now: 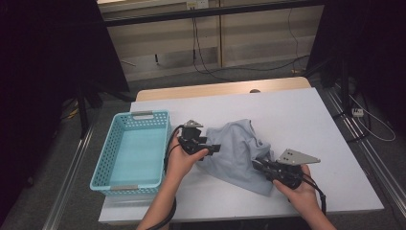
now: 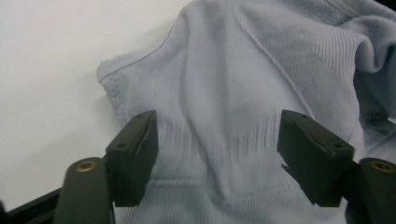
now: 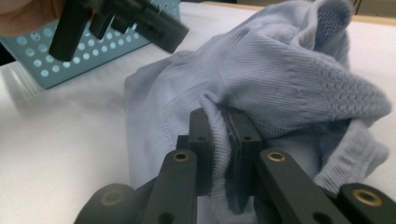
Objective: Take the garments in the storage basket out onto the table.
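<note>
A crumpled light grey knit garment (image 1: 237, 146) lies on the white table (image 1: 292, 108), right of the basket. My left gripper (image 1: 212, 148) is at the garment's left edge. In the left gripper view its jaws stand open (image 2: 217, 149) over the ribbed cloth (image 2: 243, 79), and the pads do not press on it. My right gripper (image 1: 258, 165) is at the garment's near right side. In the right gripper view it (image 3: 227, 135) is shut on a raised fold of the garment (image 3: 280, 70), pinched between both pads. The left gripper (image 3: 154, 25) appears there at the top left.
A turquoise perforated plastic basket (image 1: 109, 143) stands at the table's left edge, with nothing visible inside; it also appears in the right gripper view (image 3: 84, 60). Bare white tabletop stretches behind and to the right of the garment. Cables and stands lie on the floor beyond.
</note>
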Available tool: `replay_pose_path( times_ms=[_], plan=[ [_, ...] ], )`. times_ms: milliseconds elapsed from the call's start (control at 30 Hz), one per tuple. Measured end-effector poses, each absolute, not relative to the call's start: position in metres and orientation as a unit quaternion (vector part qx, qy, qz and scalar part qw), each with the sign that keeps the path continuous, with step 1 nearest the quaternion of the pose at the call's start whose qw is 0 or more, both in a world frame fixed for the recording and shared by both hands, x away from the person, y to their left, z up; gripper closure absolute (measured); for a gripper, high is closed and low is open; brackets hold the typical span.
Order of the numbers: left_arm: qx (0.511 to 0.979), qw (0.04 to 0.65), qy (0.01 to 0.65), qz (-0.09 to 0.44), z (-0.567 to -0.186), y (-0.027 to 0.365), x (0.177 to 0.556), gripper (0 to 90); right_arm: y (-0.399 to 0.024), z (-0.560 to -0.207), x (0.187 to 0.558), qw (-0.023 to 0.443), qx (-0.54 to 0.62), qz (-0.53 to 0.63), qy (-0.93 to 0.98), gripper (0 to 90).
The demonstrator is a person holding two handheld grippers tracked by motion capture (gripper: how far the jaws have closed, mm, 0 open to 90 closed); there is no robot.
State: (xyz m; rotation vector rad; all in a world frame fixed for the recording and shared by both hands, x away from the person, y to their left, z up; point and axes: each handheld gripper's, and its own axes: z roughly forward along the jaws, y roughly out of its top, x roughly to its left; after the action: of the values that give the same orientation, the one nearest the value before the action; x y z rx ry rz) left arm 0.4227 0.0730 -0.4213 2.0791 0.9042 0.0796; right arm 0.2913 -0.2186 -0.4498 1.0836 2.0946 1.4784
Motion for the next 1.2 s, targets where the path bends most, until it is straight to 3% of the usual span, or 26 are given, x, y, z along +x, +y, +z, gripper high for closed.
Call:
replay_pose_path(
  times_ms=[767,1200],
  plan=[
    [0.833,0.443,0.328,0.036,-0.419,0.043,0.427,21.4,-0.197,-0.462,0.280,0.161,0.351,0.487,0.783,81.8],
    [0.842,0.432,0.320,0.043,-0.437,0.029,0.426,34.2,-0.197,-0.462,0.281,0.158,0.356,0.486,0.783,80.8]
  ],
)
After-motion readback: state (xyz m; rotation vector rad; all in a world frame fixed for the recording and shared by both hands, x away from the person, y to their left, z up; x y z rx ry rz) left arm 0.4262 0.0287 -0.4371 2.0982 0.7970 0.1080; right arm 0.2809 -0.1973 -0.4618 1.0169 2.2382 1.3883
